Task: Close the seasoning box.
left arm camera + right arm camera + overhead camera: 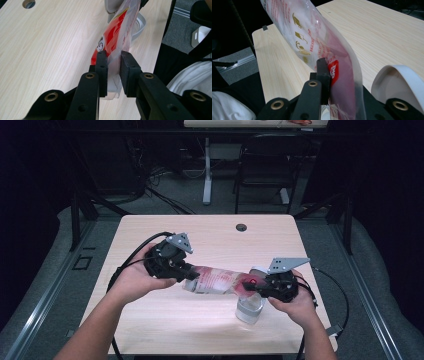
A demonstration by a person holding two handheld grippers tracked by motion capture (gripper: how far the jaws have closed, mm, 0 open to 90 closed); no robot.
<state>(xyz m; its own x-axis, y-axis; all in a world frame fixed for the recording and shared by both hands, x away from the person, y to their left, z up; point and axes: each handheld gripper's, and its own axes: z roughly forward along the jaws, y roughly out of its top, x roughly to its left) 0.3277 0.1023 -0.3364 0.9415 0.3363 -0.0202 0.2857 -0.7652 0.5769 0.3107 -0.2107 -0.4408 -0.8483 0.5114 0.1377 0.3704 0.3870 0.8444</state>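
a glossy, crinkled plastic pouch [218,281], clear with red and white print, stretches level between two black tongs above a pale wood-grain worktop [210,237]. the left tongs [189,272] pinch one flat end of the pouch between blocky matte jaws. the right tongs [252,283] clamp the opposite, redder end. just below the right tongs stands a round clear jar [249,308], its white lid [398,82] curved and smooth beside the pouch.
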